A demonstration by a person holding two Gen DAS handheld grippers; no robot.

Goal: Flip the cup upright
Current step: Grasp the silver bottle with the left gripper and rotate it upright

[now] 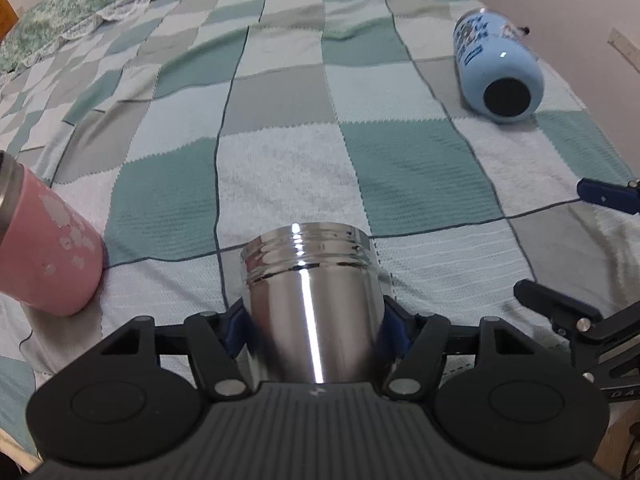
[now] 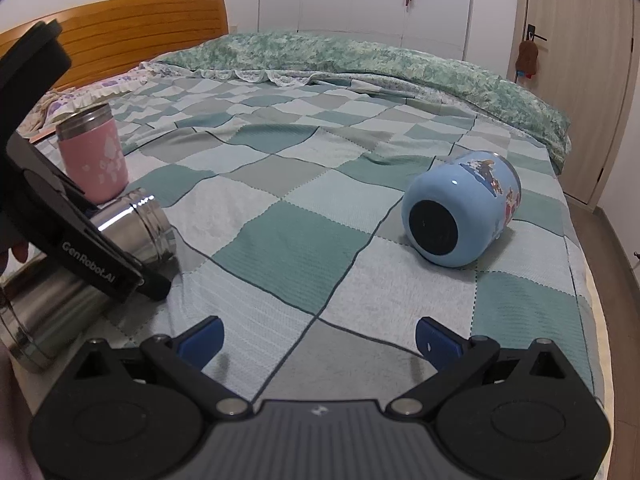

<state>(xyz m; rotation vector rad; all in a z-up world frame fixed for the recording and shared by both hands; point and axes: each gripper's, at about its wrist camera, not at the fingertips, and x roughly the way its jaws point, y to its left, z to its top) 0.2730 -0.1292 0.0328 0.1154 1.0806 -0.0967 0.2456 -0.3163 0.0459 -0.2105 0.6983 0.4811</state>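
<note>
Steel cup (image 1: 312,304), rigid, smooth and probably slippery, lies tilted over the bed (image 1: 400,168), clamped mid-body by the left hand-held gripper (image 1: 316,334). Right hand-held gripper (image 2: 320,340) hangs open, empty.

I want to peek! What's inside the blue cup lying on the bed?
You can't see inside. The blue cup lies on its side on the checkered blanket, its dark bottom facing both cameras; its mouth points away.
</note>
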